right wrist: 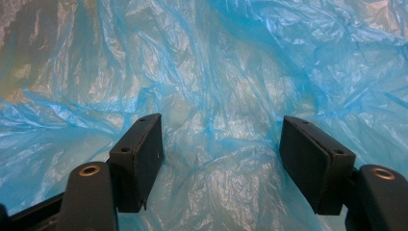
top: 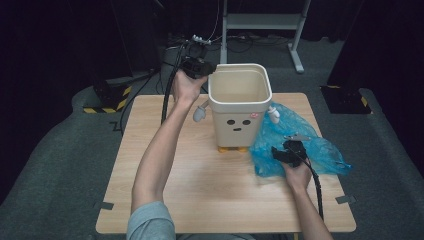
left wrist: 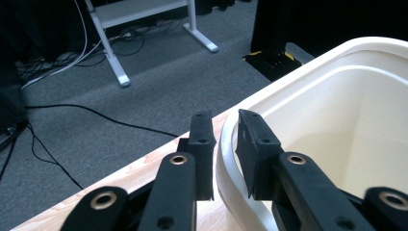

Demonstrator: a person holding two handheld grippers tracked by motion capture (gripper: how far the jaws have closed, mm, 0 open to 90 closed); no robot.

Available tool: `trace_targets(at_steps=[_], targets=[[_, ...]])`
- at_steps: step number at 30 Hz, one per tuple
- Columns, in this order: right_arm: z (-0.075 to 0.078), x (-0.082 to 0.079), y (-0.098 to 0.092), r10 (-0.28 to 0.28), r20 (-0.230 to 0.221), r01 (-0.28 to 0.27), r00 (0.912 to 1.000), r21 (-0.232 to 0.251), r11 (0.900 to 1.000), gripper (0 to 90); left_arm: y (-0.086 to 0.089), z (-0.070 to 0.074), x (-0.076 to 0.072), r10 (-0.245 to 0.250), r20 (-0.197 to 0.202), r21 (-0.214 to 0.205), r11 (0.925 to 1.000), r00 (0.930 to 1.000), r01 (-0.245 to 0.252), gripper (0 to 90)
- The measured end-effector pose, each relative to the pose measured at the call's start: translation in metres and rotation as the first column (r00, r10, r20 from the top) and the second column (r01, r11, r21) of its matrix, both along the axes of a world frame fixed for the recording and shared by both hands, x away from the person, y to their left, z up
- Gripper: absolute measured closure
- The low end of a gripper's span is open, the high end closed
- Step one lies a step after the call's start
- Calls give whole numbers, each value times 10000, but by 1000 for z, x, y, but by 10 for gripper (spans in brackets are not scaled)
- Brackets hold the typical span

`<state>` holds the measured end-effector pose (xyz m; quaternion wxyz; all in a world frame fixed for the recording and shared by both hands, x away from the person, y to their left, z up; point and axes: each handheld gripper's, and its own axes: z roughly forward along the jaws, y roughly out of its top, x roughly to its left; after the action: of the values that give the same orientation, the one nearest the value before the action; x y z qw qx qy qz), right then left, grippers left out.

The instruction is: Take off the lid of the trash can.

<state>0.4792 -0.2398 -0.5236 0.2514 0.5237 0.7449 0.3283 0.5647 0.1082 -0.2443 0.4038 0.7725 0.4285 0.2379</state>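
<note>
The bin [top: 239, 107], upper centre, bears a drawn face and no readable writing. The left gripper [left wrist: 225, 139] grips its rim narrowly; the right gripper [right wrist: 221, 159] gapes wide over the blue bag [right wrist: 231, 72].

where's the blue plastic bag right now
In the high view the blue plastic bag lies crumpled on the table's right side, against the cream bin, with the right gripper over it.

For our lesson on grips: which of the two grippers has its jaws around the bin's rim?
The left gripper: its jaws straddle the cream bin rim. The right gripper stands wide open over the blue bag.
</note>
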Motion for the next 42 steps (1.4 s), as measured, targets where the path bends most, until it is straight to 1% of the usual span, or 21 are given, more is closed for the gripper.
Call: trace_targets(at_steps=[1,4,5,8,10,12,18,25,28,36,42], targets=[[0,0,0,-5,-16,5,10000,20,10000,320,0,0,0,13,20,83,10000,10000,-13,767],[0,0,0,-11,-3,11,10000,6,10000,319,-1,-3,-1,29,-27,76,10000,10000,-29,773],[0,0,0,4,5,-4,10000,-1,10000,320,-1,-3,-1,12,-4,122,9999,10000,-12,774],[0,0,0,9,3,-9,10000,-2,10000,320,-3,-3,-1,44,50,70,10000,10000,-44,793],[0,0,0,8,-5,-8,10000,6,10000,320,-4,-3,-1,36,85,142,9999,10000,-37,807],[0,0,0,0,4,0,10000,-2,10000,320,-4,-3,-1,40,101,234,9997,9999,-43,809],[0,0,0,-29,-25,29,10000,9,10000,313,-4,-3,-1,3,84,194,9998,10000,-5,813],[0,0,0,-24,-20,24,10000,-2,10000,310,-4,-2,-1,-6,129,273,9996,9999,2,816],[0,0,0,-56,-35,56,10000,28,10000,309,-5,-2,-1,-23,144,420,9991,9999,16,819],[0,0,0,-42,-26,42,10000,21,10000,309,-6,0,-1,-36,120,507,9987,9999,30,822],[0,1,0,-14,-20,14,10000,5,10000,311,-8,6,-1,-44,196,557,9984,9998,33,823]])
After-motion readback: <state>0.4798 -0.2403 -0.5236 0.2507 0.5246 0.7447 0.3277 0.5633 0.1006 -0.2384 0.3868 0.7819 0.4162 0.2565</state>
